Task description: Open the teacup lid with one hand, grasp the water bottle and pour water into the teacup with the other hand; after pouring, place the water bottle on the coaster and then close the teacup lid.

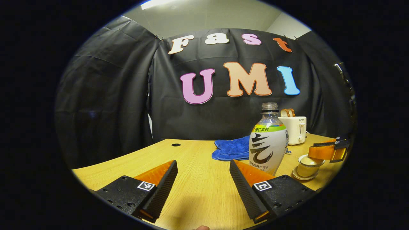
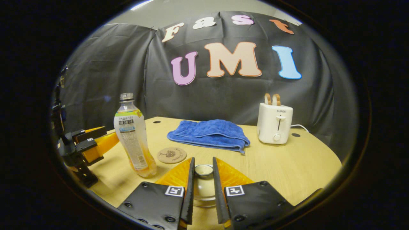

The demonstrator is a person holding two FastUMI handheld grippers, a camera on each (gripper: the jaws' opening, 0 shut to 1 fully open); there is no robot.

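Teacup lid [image 2: 204,170]: caught by its knob between the fingers of the right gripper [image 2: 203,174], which stand narrow and press it from both sides; the pale dome of the lid shows below the knob.
Teacup [image 1: 308,165]: in the left gripper view it sits on its saucer [image 1: 304,176] near the table's right side, the right gripper just above its rim.
Left gripper [image 1: 203,177]: fingers spread wide, nothing between them, bare wood [image 1: 198,191] ahead.
Water bottle [image 2: 133,135]: upright, cap off, just beyond the left gripper's right finger; a little yellowish liquid shows at the bottom.
Coaster [image 2: 172,155]: flat on the table, near the bottle and apart from it, nothing on it.
Open room: a wide bare stretch of table lies on the right in the right gripper view.
Blue towel [image 2: 209,133]: folded, toward the back.
Toaster [image 2: 274,123]: far right, near the back edge, two slices standing in its slots.
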